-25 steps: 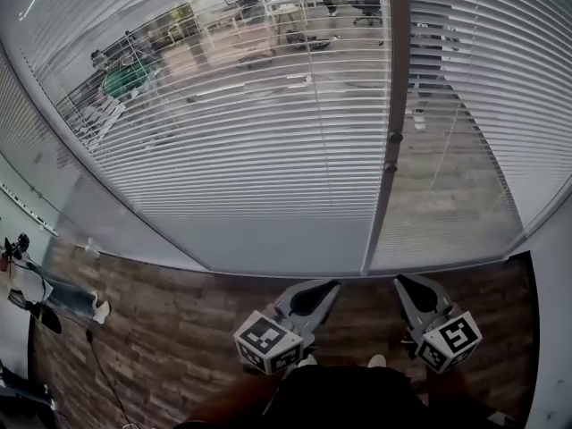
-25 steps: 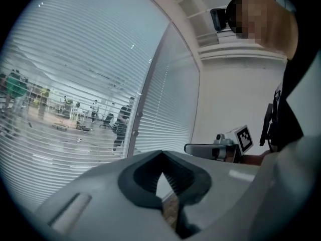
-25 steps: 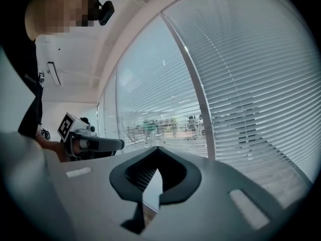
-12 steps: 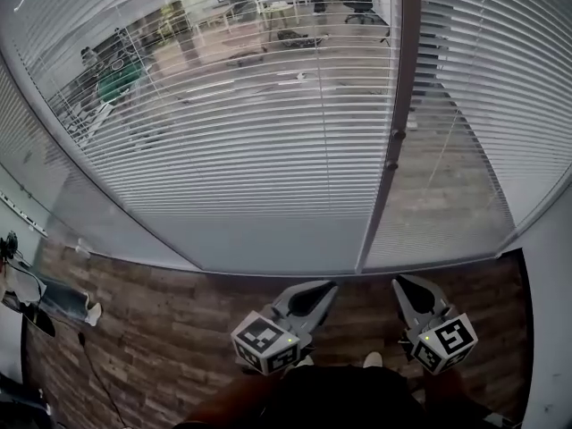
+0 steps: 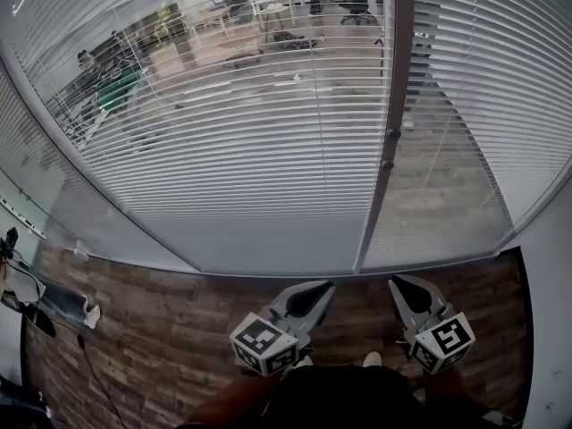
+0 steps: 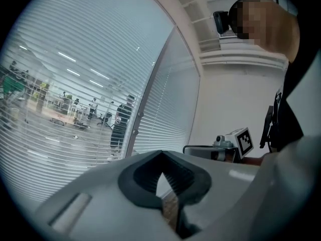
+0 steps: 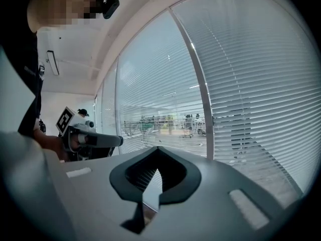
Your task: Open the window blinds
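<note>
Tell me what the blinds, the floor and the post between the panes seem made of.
Blinds: thin white slats with narrow glossy highlights, likely painted aluminium or plastic. Floor: brown planks with grain and staggered joints, wood or wood-look laminate. Post: smooth grey-brown bar with round fasteners, probably coated metal.
</note>
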### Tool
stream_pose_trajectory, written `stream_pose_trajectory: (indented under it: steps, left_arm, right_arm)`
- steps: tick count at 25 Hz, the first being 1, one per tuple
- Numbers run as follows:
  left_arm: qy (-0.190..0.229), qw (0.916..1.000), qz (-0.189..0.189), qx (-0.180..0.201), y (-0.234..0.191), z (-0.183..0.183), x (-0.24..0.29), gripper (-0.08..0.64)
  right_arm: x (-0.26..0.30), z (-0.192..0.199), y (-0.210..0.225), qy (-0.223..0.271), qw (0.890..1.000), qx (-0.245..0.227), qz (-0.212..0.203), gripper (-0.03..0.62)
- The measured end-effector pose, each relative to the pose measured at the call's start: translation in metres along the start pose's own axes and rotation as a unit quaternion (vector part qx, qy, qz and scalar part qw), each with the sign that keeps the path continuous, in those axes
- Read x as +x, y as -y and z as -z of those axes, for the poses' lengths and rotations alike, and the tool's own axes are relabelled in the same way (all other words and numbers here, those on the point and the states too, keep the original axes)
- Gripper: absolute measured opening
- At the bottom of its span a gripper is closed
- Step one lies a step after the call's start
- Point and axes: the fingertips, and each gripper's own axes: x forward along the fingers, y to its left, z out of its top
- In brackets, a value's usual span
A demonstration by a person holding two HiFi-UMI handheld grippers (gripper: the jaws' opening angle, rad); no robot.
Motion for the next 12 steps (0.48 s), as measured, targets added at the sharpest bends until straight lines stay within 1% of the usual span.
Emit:
stream_pose_trajectory:
  steps: [3,8,12]
  left_arm:
    - [0.000,1.0000,-0.002,0.002,0.000,0.000,-0.002,0.000]
    - [0.001,1.0000,-0.008,0.003,0.002,-0.016,-0.002,0.000]
    - [-0.001,0.9999,-0.011,0.006,0.000,-0.013,-0.001,0.000]
  right_arm:
    - [0.000,0.002,-0.002,-0.001,1.000,-0.002,0.000,0.023]
    - [0.000,-0.012,0.000,-0.003,1.000,-0.010,-0.002,0.023]
    - [0.001,-0.010,0.002,-0.003,1.000,-0.014,-0.004,0.023]
